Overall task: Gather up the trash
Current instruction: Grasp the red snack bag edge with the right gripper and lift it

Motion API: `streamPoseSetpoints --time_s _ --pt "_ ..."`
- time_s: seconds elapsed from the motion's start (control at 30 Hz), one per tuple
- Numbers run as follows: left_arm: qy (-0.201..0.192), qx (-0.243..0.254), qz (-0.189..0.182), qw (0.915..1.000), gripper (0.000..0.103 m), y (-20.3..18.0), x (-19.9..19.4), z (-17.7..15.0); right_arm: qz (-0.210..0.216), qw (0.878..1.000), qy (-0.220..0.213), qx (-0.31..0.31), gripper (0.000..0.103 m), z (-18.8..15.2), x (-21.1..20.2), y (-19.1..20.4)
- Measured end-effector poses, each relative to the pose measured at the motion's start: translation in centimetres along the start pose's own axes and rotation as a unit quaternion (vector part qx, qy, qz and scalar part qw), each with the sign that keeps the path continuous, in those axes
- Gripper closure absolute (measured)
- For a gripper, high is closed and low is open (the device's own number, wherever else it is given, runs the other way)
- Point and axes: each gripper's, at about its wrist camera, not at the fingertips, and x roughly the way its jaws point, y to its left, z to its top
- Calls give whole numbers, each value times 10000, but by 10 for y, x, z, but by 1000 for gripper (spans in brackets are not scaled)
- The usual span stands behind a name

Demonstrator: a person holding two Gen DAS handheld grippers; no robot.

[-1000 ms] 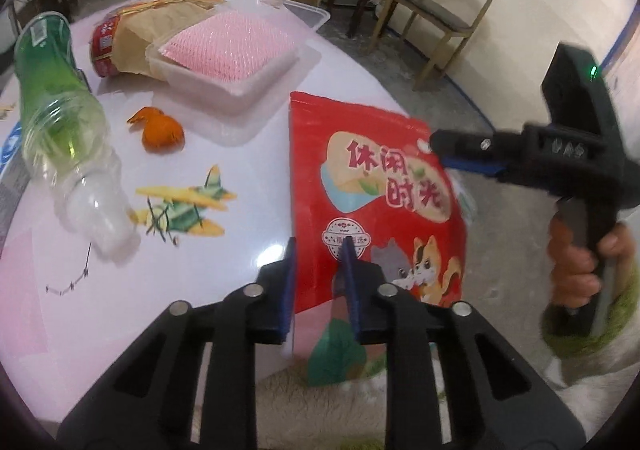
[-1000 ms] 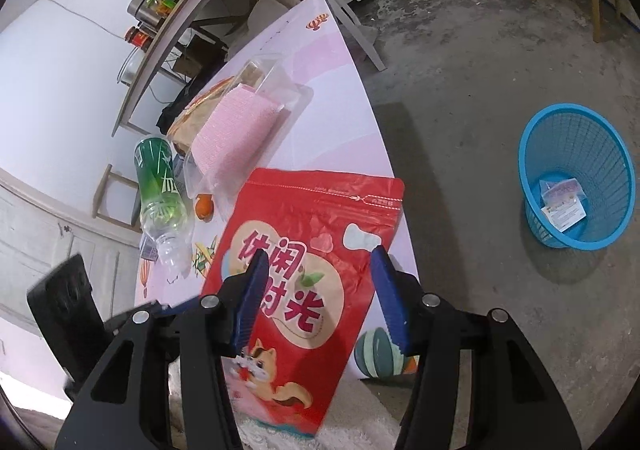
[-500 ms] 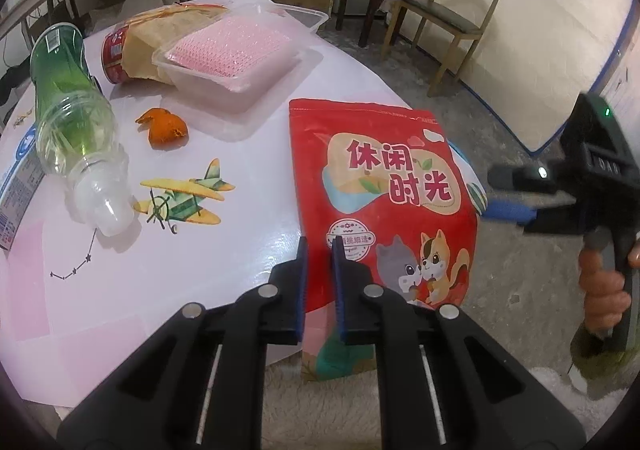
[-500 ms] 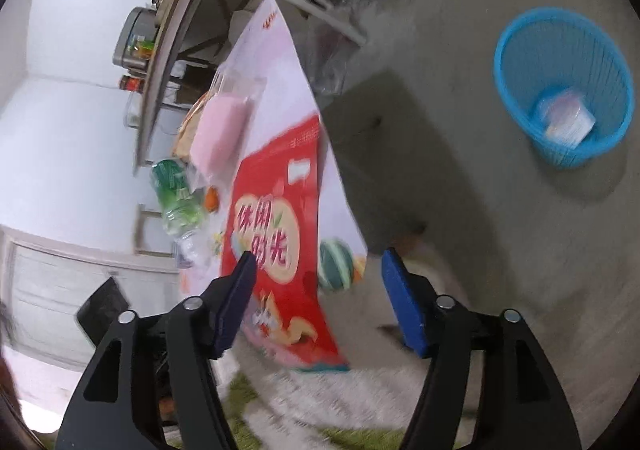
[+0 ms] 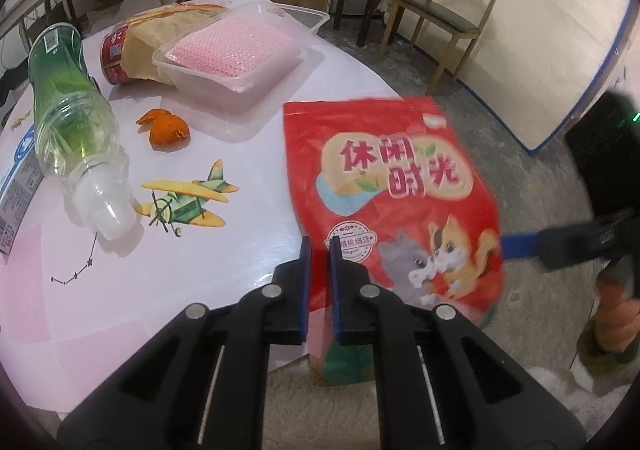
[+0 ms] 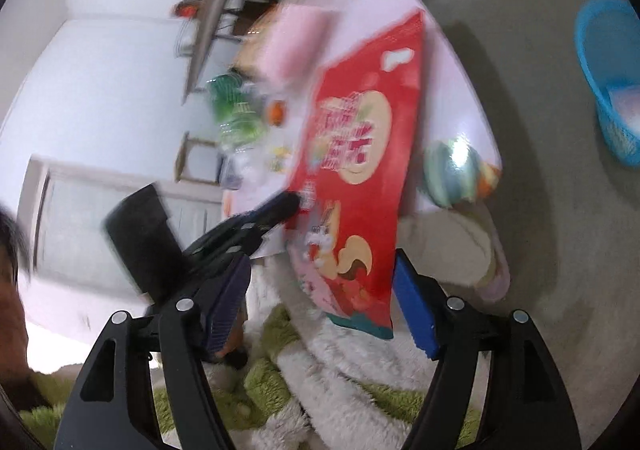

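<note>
Since a second ago, narrowed further onto the near left edge of the red snack bag, now pinched tight there: left gripper. Swung off to the bag's right side, opened wider within that second and now spread with nothing pressed between the pads: right gripper. Bag's lower end hanging over the edge of the round table, upper part still flat on it. Farther out, lying untouched: green bottle, orange peel, clear tray. On the floor, well apart: blue basket. Likely trouble: a thin edge pinch slipping once lifted, bag swinging or dropping short of the basket.
</note>
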Motion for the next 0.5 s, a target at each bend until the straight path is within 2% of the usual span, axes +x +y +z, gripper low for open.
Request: streamPoseSetpoints --time_s 0.17,0.2,0.23,0.3,0.4,0.47,0.5 --pt "-15 28 -29 10000 96 0 0 0 -62 9997 -190 -102 33 22 1 5" --pt "-22 38 -30 10000 96 0 0 0 -162 9997 -165 -85 35 27 6 4" --pt "-27 47 -29 10000 96 0 0 1 -248 9996 -124 -75 42 28 9 3" --pt "-28 73 -36 10000 97 0 0 0 -306 9995 -64 -61 44 30 15 -1" --pt "-43 74 -68 9999 97 0 0 0 -269 9996 -70 -65 57 36 23 2" --pt "-61 72 -94 9999 97 1 0 0 -367 9993 -53 -10 70 39 26 -1" --pt "-71 44 -130 9999 96 3 -1 -1 -522 9986 -43 48 81 40 28 -4"
